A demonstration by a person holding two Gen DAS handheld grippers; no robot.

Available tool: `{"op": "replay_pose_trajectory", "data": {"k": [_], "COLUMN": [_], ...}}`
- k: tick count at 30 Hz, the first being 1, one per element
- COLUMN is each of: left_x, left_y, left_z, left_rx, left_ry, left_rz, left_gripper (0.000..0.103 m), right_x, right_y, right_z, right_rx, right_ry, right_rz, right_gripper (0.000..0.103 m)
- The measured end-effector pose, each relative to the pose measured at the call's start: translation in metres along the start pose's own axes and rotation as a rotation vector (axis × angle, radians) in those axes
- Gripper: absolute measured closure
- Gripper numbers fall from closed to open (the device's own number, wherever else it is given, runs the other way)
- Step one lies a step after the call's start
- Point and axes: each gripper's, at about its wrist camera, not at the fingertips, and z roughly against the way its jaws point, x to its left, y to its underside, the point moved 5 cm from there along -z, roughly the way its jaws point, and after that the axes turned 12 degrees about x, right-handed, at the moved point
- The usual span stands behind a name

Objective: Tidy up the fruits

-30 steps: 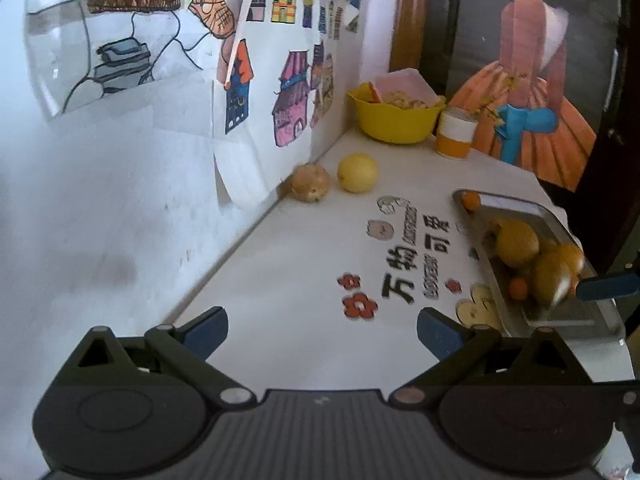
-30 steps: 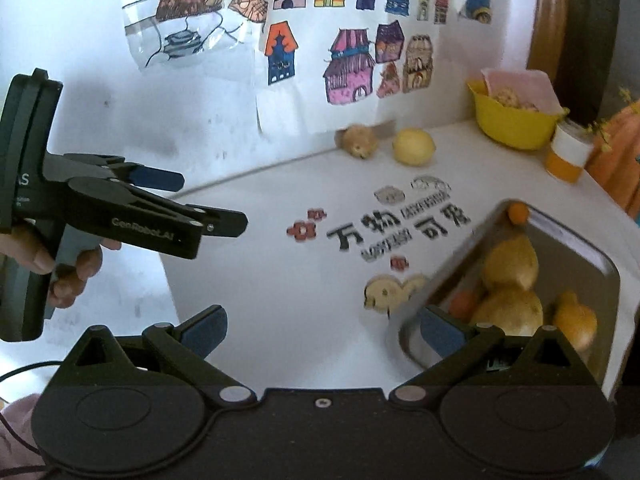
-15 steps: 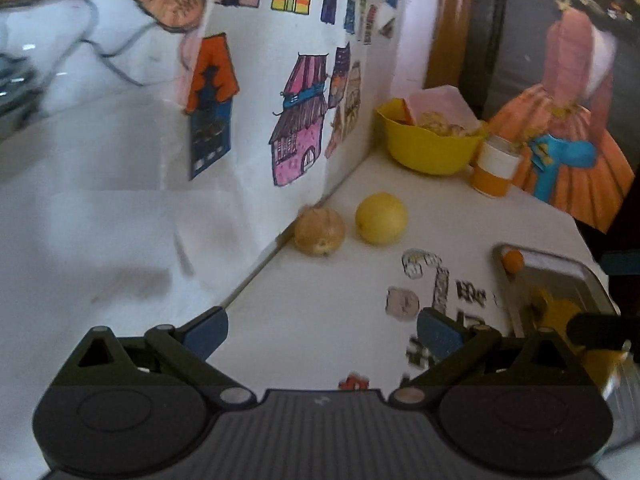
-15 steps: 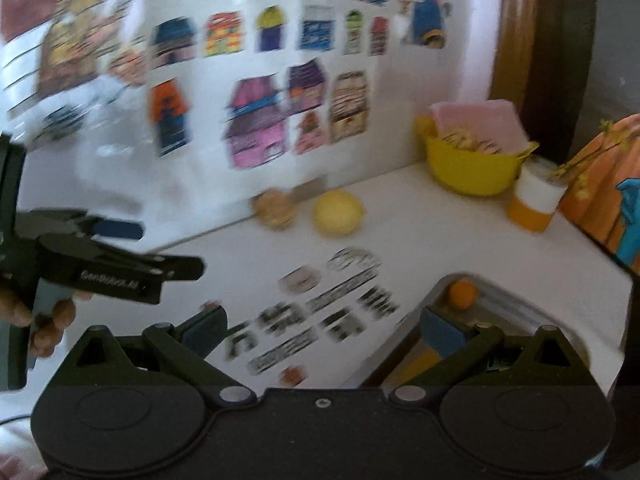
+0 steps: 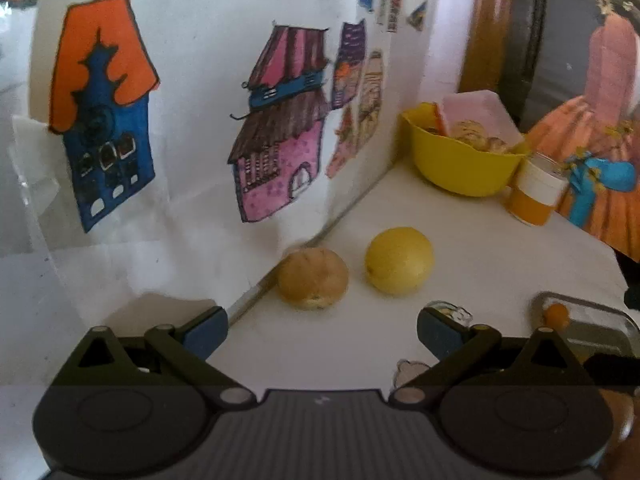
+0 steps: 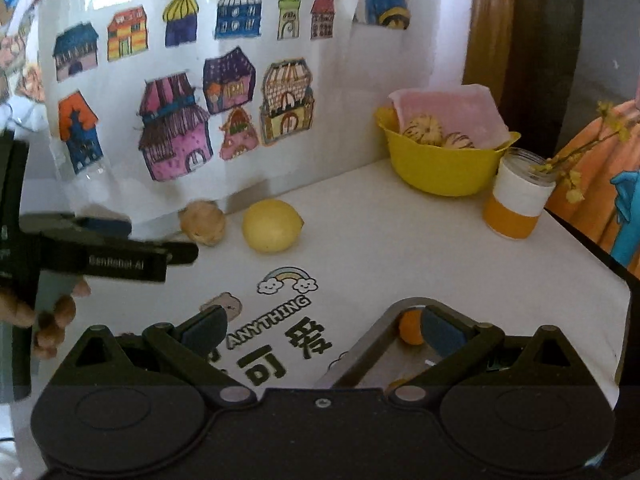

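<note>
left claw (image 6: 160, 240) — seemingly open — right-view only

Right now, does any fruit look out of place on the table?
Yes. The brown fruit and the yellow lemon lie loose by the wall, apart from the metal tray, where a small orange sits.

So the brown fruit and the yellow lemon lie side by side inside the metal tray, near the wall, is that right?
Not quite. The brown fruit and the yellow lemon lie side by side near the wall, but on the white table, not inside the metal tray. The left wrist view shows this; the tray sits apart, to their right.
</note>
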Motion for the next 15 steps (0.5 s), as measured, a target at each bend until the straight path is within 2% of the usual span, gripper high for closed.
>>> {"op": "replay_pose_trajectory", "data": {"k": [3, 7, 15], "left_x": [0.005, 0.013, 0.011], "left_y": [-0.002, 0.001, -0.005], "left_z": [-0.005, -0.013, -0.029], "left_rx": [-0.028, -0.044, -0.047], "left_ry": [-0.019, -0.013, -0.01], "left_rz": [0.048, 0.114, 0.172], "left_gripper": [0.001, 0.001, 0.001], "right_x": [0.002, 0.005, 0.011], "right_y": [-0.009, -0.02, -0.045], "right_z": [-0.012, -0.037, -0.078], "right_rx": [0.017, 0.085, 0.138], "right_ry": [-0.022, -0.067, -0.12], "right_rz": [0.022, 0.029, 0.055], "right_gripper": [0.001, 0.001, 0.001]}}
